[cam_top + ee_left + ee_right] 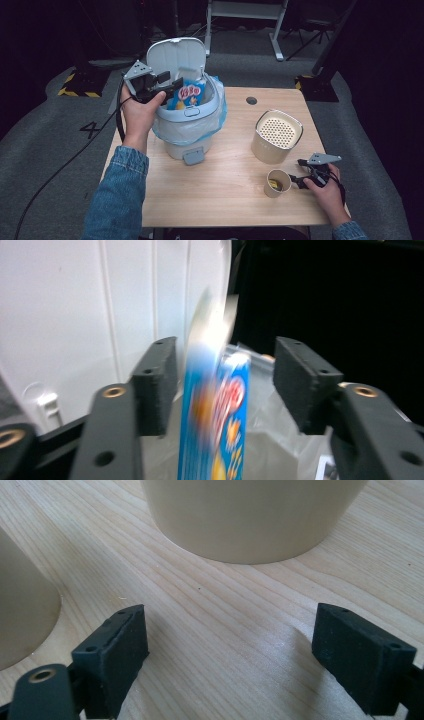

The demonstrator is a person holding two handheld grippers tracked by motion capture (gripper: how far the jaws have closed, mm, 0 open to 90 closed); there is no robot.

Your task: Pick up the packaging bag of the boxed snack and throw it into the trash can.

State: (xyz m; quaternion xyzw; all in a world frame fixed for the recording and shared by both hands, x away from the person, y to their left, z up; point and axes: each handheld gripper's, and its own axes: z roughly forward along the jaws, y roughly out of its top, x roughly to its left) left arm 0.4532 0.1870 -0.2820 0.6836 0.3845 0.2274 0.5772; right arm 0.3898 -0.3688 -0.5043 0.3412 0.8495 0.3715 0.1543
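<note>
While the left tool (167, 85) gapes, snack packet (189, 94) stands loose — over bin (187, 127).

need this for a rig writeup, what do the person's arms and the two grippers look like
Both forearms wear blue denim sleeves. The left gripper and right gripper are black, each topped by a grey three-cornered plate, with a black cable trailing off. The jaws are flat black blocks with small holes, on arms with brass-coloured rivets.

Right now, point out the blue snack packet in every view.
High view: blue snack packet upright in the bin, upper left of centre.
Left gripper view: bottom centre, between the open left tongs.
Right gripper view: table and beige canister.
Shared landmark: white bin lid behind it.
</note>
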